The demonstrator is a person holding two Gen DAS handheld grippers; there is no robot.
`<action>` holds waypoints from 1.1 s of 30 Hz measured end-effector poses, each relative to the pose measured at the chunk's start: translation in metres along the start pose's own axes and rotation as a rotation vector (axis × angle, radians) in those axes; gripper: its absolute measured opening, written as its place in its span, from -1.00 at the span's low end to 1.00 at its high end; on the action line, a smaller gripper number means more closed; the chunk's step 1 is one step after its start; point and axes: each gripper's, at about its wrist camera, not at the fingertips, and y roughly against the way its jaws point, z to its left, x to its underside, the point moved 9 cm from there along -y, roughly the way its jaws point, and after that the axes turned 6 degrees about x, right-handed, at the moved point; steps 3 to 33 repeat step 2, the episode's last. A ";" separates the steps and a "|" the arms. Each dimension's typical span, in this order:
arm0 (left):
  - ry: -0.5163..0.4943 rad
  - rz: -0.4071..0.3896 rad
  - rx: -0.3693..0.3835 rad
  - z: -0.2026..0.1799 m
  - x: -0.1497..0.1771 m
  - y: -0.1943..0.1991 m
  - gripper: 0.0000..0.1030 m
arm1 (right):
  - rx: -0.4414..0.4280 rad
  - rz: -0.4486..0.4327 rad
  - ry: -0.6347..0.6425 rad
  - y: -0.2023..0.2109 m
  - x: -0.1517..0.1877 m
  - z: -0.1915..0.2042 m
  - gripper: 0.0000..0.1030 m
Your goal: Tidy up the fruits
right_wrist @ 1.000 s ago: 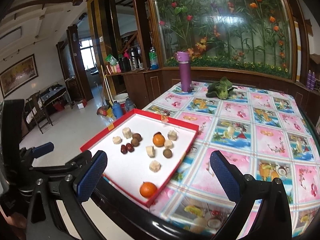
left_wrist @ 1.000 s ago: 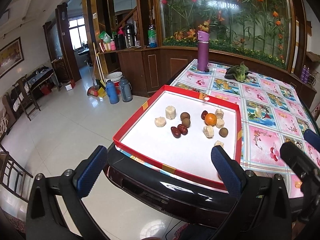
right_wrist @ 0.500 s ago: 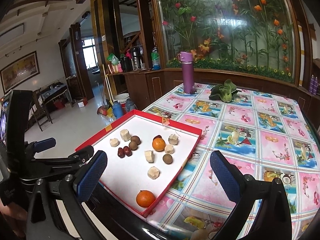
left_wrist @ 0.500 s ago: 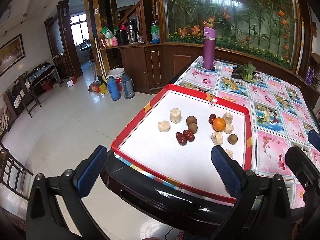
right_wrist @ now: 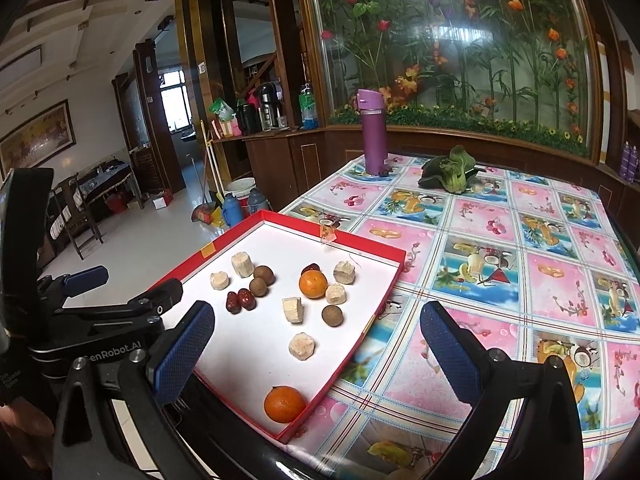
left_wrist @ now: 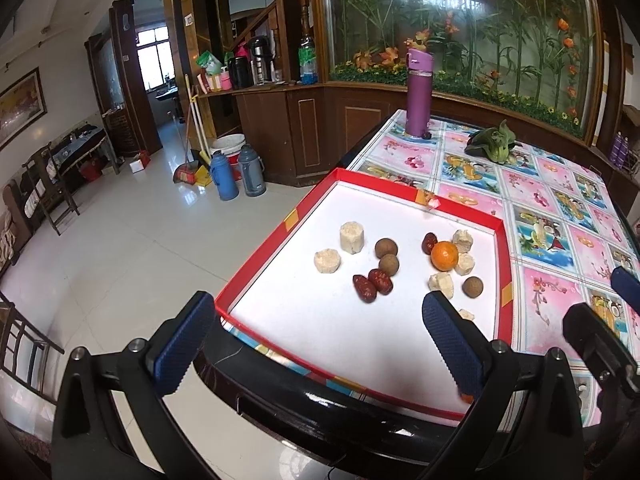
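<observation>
Fruits (right_wrist: 316, 284) lie scattered mid-frame in the red tray (right_wrist: 372, 316) — both grippers (left_wrist: 316, 328) (right_wrist: 316, 340) spread and empty, approach apparently just beginning — next move likely needs lowering onto one piece.

You're in a home dining room: table (right_wrist: 500, 264) under fruit-print oilcloth, purple flask (right_wrist: 374, 132) at its far end; beyond the table, thermos jugs (left_wrist: 236, 174), broom (left_wrist: 192, 136), wooden chairs (left_wrist: 44, 184).

Surface: a table covered by a pink-and-blue fruit-print cloth (right_wrist: 500, 264)
Laid on it: a shallow red-rimmed white tray (right_wrist: 362, 249), a purple flask (right_wrist: 373, 136), a green leafy vegetable (right_wrist: 450, 174)
</observation>
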 end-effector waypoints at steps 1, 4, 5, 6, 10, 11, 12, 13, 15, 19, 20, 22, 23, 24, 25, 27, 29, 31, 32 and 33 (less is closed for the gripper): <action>-0.001 -0.004 0.002 -0.001 -0.001 0.000 1.00 | 0.001 0.000 -0.001 -0.001 0.000 -0.001 0.99; -0.004 -0.010 0.006 -0.002 -0.002 0.000 1.00 | 0.003 0.001 -0.003 -0.001 0.001 -0.001 0.99; -0.004 -0.010 0.006 -0.002 -0.002 0.000 1.00 | 0.003 0.001 -0.003 -0.001 0.001 -0.001 0.99; -0.004 -0.010 0.006 -0.002 -0.002 0.000 1.00 | 0.003 0.001 -0.003 -0.001 0.001 -0.001 0.99; -0.004 -0.010 0.006 -0.002 -0.002 0.000 1.00 | 0.003 0.001 -0.003 -0.001 0.001 -0.001 0.99; -0.004 -0.010 0.006 -0.002 -0.002 0.000 1.00 | 0.003 0.001 -0.003 -0.001 0.001 -0.001 0.99; -0.004 -0.010 0.006 -0.002 -0.002 0.000 1.00 | 0.003 0.001 -0.003 -0.001 0.001 -0.001 0.99; -0.004 -0.010 0.006 -0.002 -0.002 0.000 1.00 | 0.003 0.001 -0.003 -0.001 0.001 -0.001 0.99; -0.004 -0.010 0.006 -0.002 -0.002 0.000 1.00 | 0.003 0.001 -0.003 -0.001 0.001 -0.001 0.99; -0.004 -0.010 0.006 -0.002 -0.002 0.000 1.00 | 0.003 0.001 -0.003 -0.001 0.001 -0.001 0.99; -0.004 -0.010 0.006 -0.002 -0.002 0.000 1.00 | 0.003 0.001 -0.003 -0.001 0.001 -0.001 0.99; -0.004 -0.010 0.006 -0.002 -0.002 0.000 1.00 | 0.003 0.001 -0.003 -0.001 0.001 -0.001 0.99; -0.004 -0.010 0.006 -0.002 -0.002 0.000 1.00 | 0.003 0.001 -0.003 -0.001 0.001 -0.001 0.99; -0.004 -0.010 0.006 -0.002 -0.002 0.000 1.00 | 0.003 0.001 -0.003 -0.001 0.001 -0.001 0.99; -0.004 -0.010 0.006 -0.002 -0.002 0.000 1.00 | 0.003 0.001 -0.003 -0.001 0.001 -0.001 0.99; -0.004 -0.010 0.006 -0.002 -0.002 0.000 1.00 | 0.003 0.001 -0.003 -0.001 0.001 -0.001 0.99; -0.004 -0.010 0.006 -0.002 -0.002 0.000 1.00 | 0.003 0.001 -0.003 -0.001 0.001 -0.001 0.99; -0.004 -0.010 0.006 -0.002 -0.002 0.000 1.00 | 0.003 0.001 -0.003 -0.001 0.001 -0.001 0.99; -0.004 -0.010 0.006 -0.002 -0.002 0.000 1.00 | 0.003 0.001 -0.003 -0.001 0.001 -0.001 0.99; -0.004 -0.010 0.006 -0.002 -0.002 0.000 1.00 | 0.003 0.001 -0.003 -0.001 0.001 -0.001 0.99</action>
